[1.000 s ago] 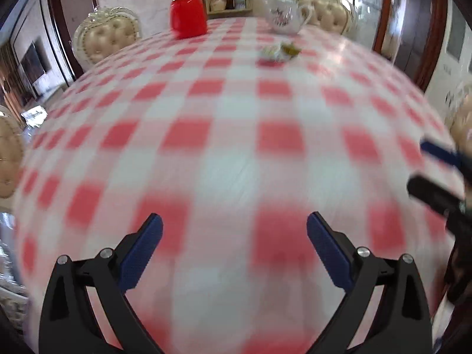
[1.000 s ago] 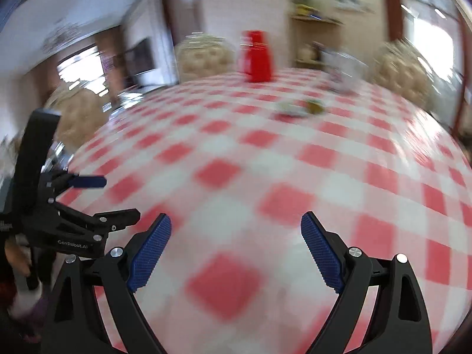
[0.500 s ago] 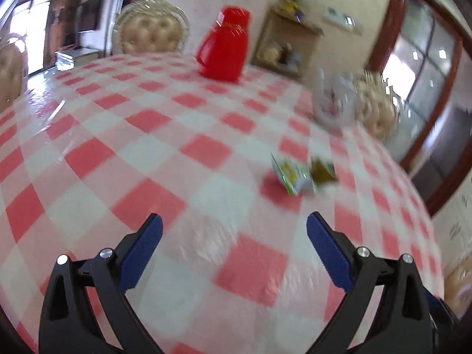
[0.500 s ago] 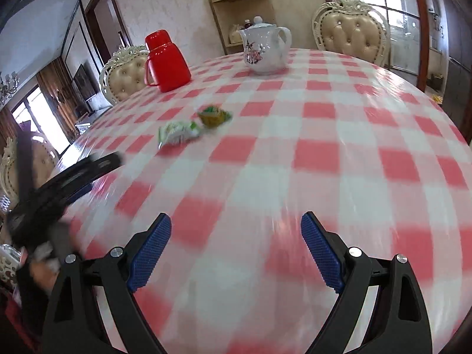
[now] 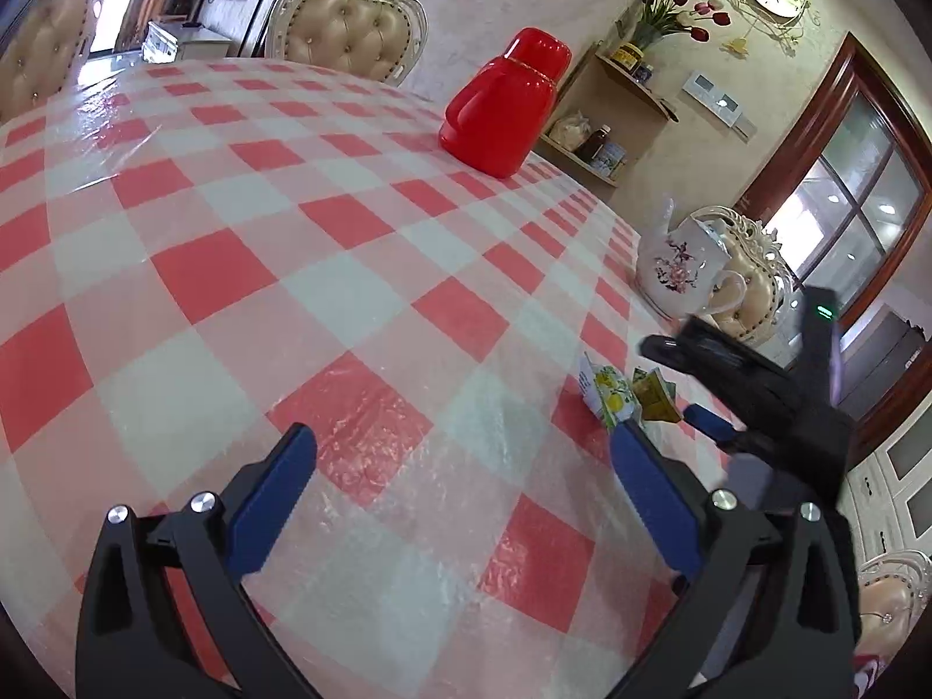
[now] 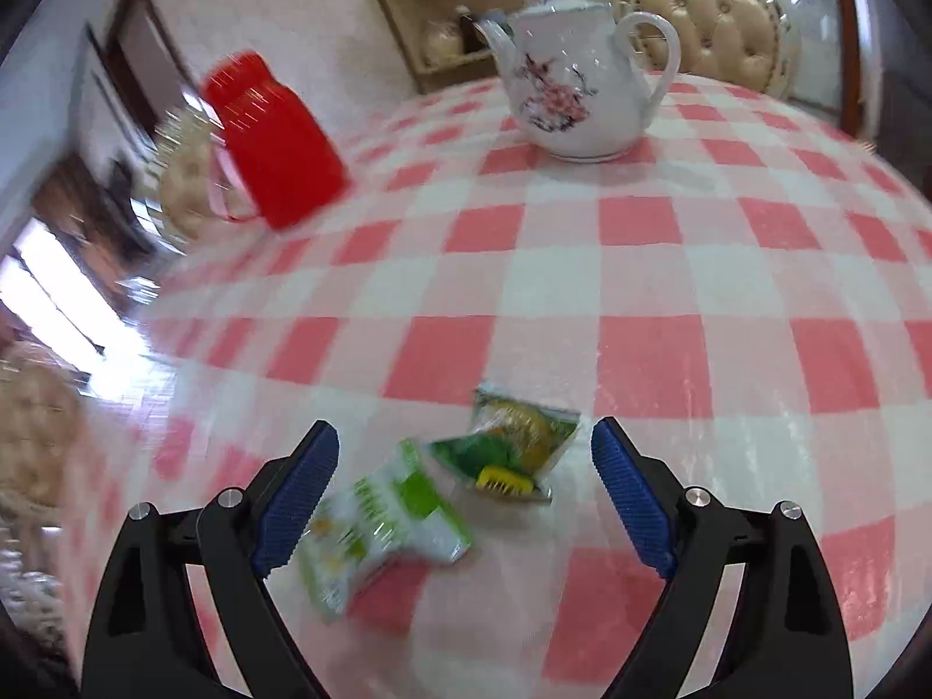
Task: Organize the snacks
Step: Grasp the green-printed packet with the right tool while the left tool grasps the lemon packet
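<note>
The right wrist view is smeared on its left side: the red jug [image 6: 274, 140] and the chair behind it are streaked, and the print on the white packet [image 6: 378, 524] cannot be read. The green packet [image 6: 512, 442] is sharper, though its lettering is too small to make out. In the left wrist view both packets sit far to the right, partly hidden behind the right gripper [image 5: 693, 384], whose body covers their far side; its lower blue pad [image 5: 708, 422] shows, while its upper finger is a dark blurred bar. The left gripper [image 5: 460, 501] hangs over the checked cloth [image 5: 349, 291] with its jaws spread wide and nothing between them, touching nothing. The right gripper [image 6: 466, 495] has its jaws wide but closing, with both packets lying on the cloth between the pads; the white packet lies just beside the left pad [image 6: 297, 501], and whether they touch cannot be told. The green packet is apart from the right pad. The two packets overlap at their near corners. The teapot [image 6: 576, 87] stands well beyond them.
</note>
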Available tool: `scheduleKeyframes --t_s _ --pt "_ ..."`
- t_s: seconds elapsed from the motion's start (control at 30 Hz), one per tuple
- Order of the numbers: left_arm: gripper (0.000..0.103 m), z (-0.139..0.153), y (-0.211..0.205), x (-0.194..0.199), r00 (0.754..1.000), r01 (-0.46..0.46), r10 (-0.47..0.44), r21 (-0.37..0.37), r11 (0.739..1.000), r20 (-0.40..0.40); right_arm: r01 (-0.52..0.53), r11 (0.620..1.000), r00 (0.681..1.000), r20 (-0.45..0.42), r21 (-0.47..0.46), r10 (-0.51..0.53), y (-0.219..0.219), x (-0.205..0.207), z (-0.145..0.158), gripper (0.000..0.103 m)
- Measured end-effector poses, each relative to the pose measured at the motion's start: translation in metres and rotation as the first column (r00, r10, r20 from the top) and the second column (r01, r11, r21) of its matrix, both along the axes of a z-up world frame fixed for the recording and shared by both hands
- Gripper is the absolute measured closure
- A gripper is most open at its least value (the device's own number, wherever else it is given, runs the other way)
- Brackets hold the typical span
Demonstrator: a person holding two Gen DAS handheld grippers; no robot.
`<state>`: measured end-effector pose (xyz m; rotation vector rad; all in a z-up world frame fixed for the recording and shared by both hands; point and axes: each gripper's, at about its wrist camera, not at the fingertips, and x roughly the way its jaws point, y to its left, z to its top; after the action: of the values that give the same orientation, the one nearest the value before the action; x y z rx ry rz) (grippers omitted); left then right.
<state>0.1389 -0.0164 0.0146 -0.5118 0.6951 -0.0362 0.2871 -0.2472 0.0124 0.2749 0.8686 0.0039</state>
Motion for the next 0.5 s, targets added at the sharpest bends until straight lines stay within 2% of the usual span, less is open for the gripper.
scheduleKeyframes --t_s 0.03,0.1,0.13,0.17,0.2,0.27,0.33,0.37,0.5 --pt "0.002 0.0 0.0 0.0 1.0 0.001 -0.001 -0.003 1.0 -0.002 0.009 0.999 1.0 -0.022 -0.036 -0.01 0.002 0.003 -0.005 0.023" --pt "0.002 -0.001 0.0 0.0 1.0 0.006 -0.006 -0.008 1.0 -0.008 0.004 0.996 0.998 -0.066 -0.094 -0.01 0.002 0.003 -0.016 0.034" --pt "0.002 -0.001 0.0 0.001 1.0 0.01 -0.01 -0.01 1.0 -0.011 -0.004 0.993 0.999 -0.04 -0.122 -0.001 -0.001 -0.003 -0.016 0.043" --pt "0.002 -0.002 0.0 0.001 1.0 0.012 -0.012 -0.012 1.0 -0.014 -0.014 0.991 0.999 -0.041 -0.132 0.008 -0.004 -0.007 -0.017 0.063" --pt "0.002 -0.002 0.0 0.002 1.0 0.015 -0.015 -0.013 1.0 -0.017 -0.02 0.991 0.999 -0.036 -0.131 0.016 -0.01 -0.016 -0.016 0.064" --pt "0.002 -0.003 -0.001 0.002 0.999 0.023 -0.024 -0.014 1.0 -0.023 -0.037 0.997 0.999 -0.001 -0.071 0.037 -0.025 -0.039 -0.01 0.065" --pt "0.002 -0.003 -0.002 0.002 0.999 0.029 -0.029 -0.008 1.0 -0.024 -0.058 0.994 0.996 0.059 -0.098 0.064 -0.036 -0.074 0.002 0.065" --pt "0.002 -0.003 -0.003 0.002 0.999 0.032 -0.032 -0.002 0.999 -0.025 -0.076 0.994 0.992 0.089 -0.082 0.084 -0.044 -0.096 0.007 0.065" --pt "0.002 0.0 -0.018 0.004 0.997 0.073 -0.072 0.057 0.996 -0.027 -0.109 0.994 0.981 0.163 0.013 0.106 -0.066 -0.156 0.016 0.065"
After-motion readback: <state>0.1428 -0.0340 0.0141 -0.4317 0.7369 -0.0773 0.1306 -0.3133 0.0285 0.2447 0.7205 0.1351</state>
